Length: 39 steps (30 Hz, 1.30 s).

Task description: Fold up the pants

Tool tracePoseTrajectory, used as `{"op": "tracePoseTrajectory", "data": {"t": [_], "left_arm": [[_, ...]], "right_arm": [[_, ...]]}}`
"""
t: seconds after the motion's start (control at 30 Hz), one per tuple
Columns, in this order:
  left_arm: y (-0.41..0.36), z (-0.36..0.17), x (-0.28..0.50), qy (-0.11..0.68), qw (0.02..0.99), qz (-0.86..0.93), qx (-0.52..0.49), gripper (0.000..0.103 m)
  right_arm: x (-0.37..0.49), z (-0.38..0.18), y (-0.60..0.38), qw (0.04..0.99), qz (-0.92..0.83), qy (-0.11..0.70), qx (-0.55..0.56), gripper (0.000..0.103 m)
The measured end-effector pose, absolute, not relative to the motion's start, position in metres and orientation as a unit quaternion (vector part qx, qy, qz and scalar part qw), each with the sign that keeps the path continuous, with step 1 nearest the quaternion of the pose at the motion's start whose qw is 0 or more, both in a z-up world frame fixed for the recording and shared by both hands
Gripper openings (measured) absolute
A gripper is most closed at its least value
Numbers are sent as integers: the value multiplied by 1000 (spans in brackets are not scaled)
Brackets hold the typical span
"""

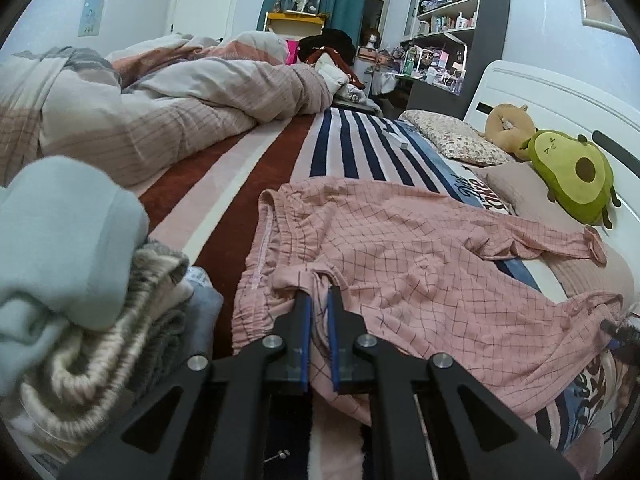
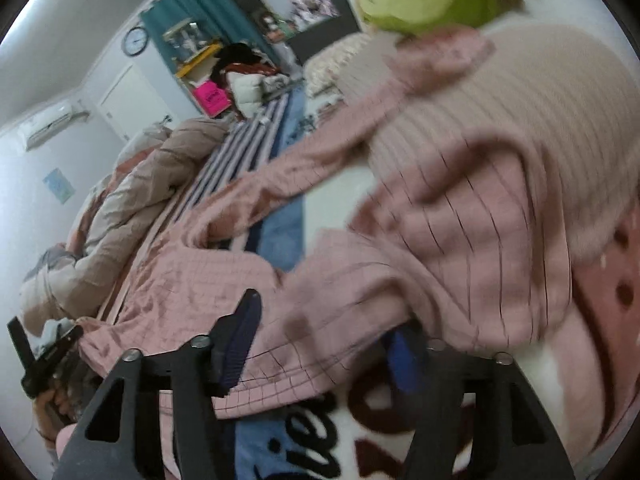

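Left gripper (image 1: 319, 294) nearest, jaws nearly shut, pinching a fold of the pink checked pants (image 1: 400, 264) near the waistband. Pants lie spread over the striped blanket (image 1: 256, 168), legs running right twd the avocado plush (image 1: 576, 176). Right gripper (image 2: 320, 340) spread wide, pant leg cloth draped btwn its fingers; view blurred. Folded clothes pile (image 1: 80, 280) sits near left.

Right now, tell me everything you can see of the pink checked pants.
The pink pants are thin, soft-looking cloth with a fine dark grid. They lie spread and wrinkled, unfolded, across the striped blanket, gathered elastic waistband toward the left gripper, both legs running toward the pillows, one cuff near the avocado plush. The left gripper's fingers are closed on a waistband fold. The right gripper stands open around a leg's edge; that view is blurred.
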<state>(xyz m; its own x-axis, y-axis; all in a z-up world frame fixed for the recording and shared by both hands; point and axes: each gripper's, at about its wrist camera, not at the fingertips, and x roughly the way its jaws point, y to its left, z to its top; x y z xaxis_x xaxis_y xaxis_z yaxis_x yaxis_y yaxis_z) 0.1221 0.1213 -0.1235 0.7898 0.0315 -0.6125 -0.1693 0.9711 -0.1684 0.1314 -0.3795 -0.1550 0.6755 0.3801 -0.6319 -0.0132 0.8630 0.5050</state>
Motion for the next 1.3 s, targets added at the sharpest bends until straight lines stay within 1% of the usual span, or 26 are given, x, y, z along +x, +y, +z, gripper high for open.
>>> {"op": "tracePoseTrajectory", "data": {"t": [0.1, 0.13, 0.17, 0.2, 0.23, 0.3, 0.4, 0.53, 0.7, 0.83, 1.03, 1.13, 1.3], "left_arm": [[125, -125, 120, 321, 939, 54, -111, 5], [125, -125, 121, 321, 939, 53, -111, 5], [125, -125, 121, 319, 940, 52, -110, 5], [125, -124, 121, 317, 941, 50, -110, 5], [123, -121, 121, 313, 942, 48, -110, 5], [122, -116, 123, 305, 945, 45, -109, 5], [119, -104, 133, 293, 950, 42, -103, 5], [120, -90, 158, 276, 954, 48, -102, 5], [124, -76, 213, 269, 955, 66, -108, 5], [124, -72, 263, 278, 953, 77, -97, 5], [121, -84, 328, 298, 945, 108, -76, 5], [125, -98, 358, 307, 940, 131, -76, 5], [132, -120, 399, 311, 935, 158, -61, 5]], "right_arm": [[128, -175, -384, 870, 101, 403, 268, 58], [127, -180, -387, 867, 100, 401, 278, 57], [127, -183, -389, 869, 99, 394, 282, 54], [128, -184, -390, 870, 101, 389, 284, 32], [129, -183, -389, 870, 109, 387, 286, 1], [132, -176, -384, 871, 125, 376, 290, 2], [141, -149, -373, 897, 116, 344, 252, 2], [166, -115, -370, 912, 131, 311, 235, 1], [218, -84, -367, 919, 134, 306, 207, 1], [269, -68, -358, 927, 132, 314, 156, 1], [334, -73, -343, 930, 118, 335, 92, 1], [362, -80, -337, 933, 99, 340, 62, 1], [390, -97, -330, 935, 86, 342, 36, 1]]}}
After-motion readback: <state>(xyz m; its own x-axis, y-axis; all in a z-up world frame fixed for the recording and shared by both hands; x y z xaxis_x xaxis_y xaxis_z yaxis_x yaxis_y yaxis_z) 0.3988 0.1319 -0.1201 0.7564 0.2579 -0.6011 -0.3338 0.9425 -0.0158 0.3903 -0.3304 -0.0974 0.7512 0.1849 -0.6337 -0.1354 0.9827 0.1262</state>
